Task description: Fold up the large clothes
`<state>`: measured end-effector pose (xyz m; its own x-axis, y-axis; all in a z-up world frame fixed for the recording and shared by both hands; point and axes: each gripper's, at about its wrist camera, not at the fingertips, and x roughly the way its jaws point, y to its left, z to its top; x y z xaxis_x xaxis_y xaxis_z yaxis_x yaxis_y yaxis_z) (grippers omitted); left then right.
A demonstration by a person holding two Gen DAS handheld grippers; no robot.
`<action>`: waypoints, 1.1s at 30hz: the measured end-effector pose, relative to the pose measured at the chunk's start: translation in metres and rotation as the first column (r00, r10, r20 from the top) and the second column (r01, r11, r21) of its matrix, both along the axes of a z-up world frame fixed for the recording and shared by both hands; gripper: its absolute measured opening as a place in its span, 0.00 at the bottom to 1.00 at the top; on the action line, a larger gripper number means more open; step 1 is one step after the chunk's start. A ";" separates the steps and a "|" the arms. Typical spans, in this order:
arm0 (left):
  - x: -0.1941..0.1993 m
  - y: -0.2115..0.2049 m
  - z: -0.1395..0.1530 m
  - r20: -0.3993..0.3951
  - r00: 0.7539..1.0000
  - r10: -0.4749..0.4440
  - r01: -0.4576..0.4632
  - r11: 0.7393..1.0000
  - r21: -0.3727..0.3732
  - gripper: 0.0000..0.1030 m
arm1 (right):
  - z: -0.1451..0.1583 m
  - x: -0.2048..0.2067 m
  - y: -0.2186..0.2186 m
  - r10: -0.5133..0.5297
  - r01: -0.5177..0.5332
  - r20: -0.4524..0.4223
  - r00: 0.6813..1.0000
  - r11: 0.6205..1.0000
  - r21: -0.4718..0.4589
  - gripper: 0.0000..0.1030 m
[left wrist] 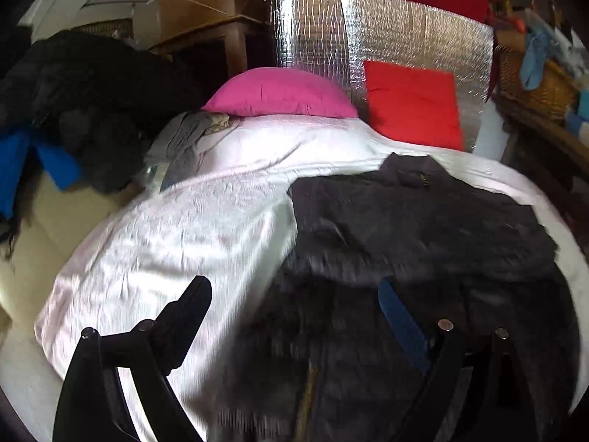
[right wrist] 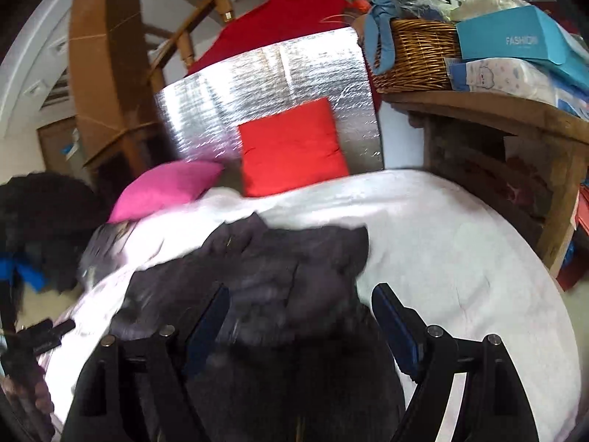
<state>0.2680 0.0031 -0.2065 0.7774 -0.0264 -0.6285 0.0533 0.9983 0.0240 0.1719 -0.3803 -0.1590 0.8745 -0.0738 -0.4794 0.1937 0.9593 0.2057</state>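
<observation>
A cluttered room surrounds a bed [left wrist: 176,228] covered in a white sheet, which gives a broad, flat place for folding. The dark jacket [left wrist: 423,228] lies spread across it, collar toward the pillows, ready for a first fold. Both the left gripper [left wrist: 294,294] and right gripper [right wrist: 300,302] hover over its near hem, fingers spread, holding nothing.

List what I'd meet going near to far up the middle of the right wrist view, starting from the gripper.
right gripper → dark jacket → white bedsheet → red cushion → silver foil panel → red cloth over the wooden railing.
</observation>
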 end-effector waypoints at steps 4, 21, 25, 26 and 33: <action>-0.056 0.009 -0.011 -0.047 0.999 -0.006 0.006 1.000 -0.020 0.89 | -0.018 -0.046 0.015 0.057 -0.057 -0.059 0.997 0.998 0.004 0.80; -0.201 0.041 0.095 0.209 0.976 0.057 -0.066 0.997 0.040 0.90 | 0.053 -0.180 0.101 0.216 -0.211 0.070 0.974 0.975 -0.071 0.80; -0.207 0.043 0.102 0.228 0.971 0.067 -0.077 0.996 0.035 0.90 | 0.056 -0.180 0.119 0.252 -0.243 0.082 0.964 0.964 -0.105 0.80; -0.208 0.043 0.103 0.231 0.971 0.069 -0.079 0.996 0.036 0.90 | 0.057 -0.181 0.121 0.256 -0.246 0.086 0.963 0.962 -0.114 0.80; -0.210 0.034 0.102 0.233 0.971 0.056 -0.070 0.996 0.050 0.90 | 0.056 -0.181 0.116 0.238 -0.228 0.103 0.966 0.969 -0.095 0.80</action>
